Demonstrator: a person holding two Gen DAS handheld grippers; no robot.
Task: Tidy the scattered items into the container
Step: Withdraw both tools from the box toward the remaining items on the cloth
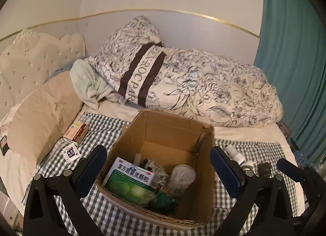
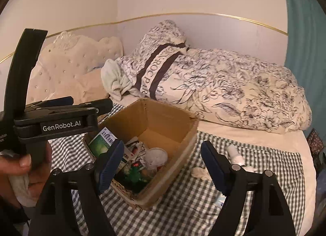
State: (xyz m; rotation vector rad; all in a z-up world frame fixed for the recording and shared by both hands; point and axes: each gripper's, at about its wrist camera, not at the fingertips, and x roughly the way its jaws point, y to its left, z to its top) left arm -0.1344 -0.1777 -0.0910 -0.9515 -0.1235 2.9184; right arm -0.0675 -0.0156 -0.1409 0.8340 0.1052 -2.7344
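An open cardboard box [image 1: 169,122] [image 2: 150,118] stands on the checked cloth. Inside lie a green-and-white medicine box [image 1: 130,179] [image 2: 101,142], a clear round tub [image 1: 181,177] [image 2: 155,155] and a green item [image 1: 165,201]. My left gripper [image 1: 158,150] [image 2: 91,101] hangs open above the box's near side, holding nothing. My right gripper [image 2: 162,144] is open and empty over the box's right edge. On the cloth lie a red-and-white carton [image 1: 76,132], a small sachet [image 1: 70,152], a white bottle [image 1: 234,152] [image 2: 235,153] and a crumpled white wad [image 2: 200,171].
A floral duvet [image 1: 214,89] is heaped behind the box, a beige pillow [image 1: 44,118] lies at the left by the tufted headboard [image 1: 30,60], and a teal curtain [image 1: 295,73] hangs at the right. A hand [image 2: 24,164] holds the left gripper.
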